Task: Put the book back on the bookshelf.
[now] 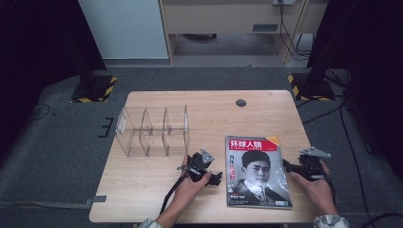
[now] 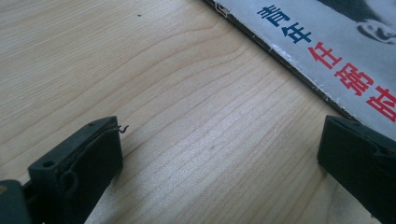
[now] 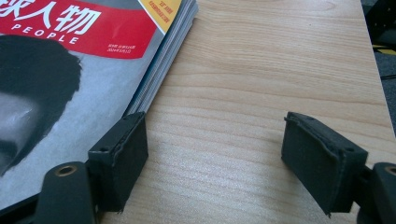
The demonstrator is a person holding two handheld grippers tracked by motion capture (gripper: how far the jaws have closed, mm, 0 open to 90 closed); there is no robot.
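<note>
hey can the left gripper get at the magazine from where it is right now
Probably yes. The left gripper sits on the table right beside the magazine, jaws open, with only bare wood between them. The magazine lies flat, though, so getting a jaw under its edge may be fiddly.

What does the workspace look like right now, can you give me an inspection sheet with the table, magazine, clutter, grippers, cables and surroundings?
Surface: pale wooden table, with a round hole near its far edge.
Job's things: magazine lying flat, cover up, between the two grippers.
Clutter: clear divided organizer, seemingly empty, far left of the magazine.
Grippers: left gripper open, low beside the magazine's left edge; right gripper open at its right edge, one jaw over the cover. Neither holds anything.
Cables: cable trailing from the left gripper; more on the floor at right.
Surroundings: grey floor, striped stand bases, cabinet behind.
</note>
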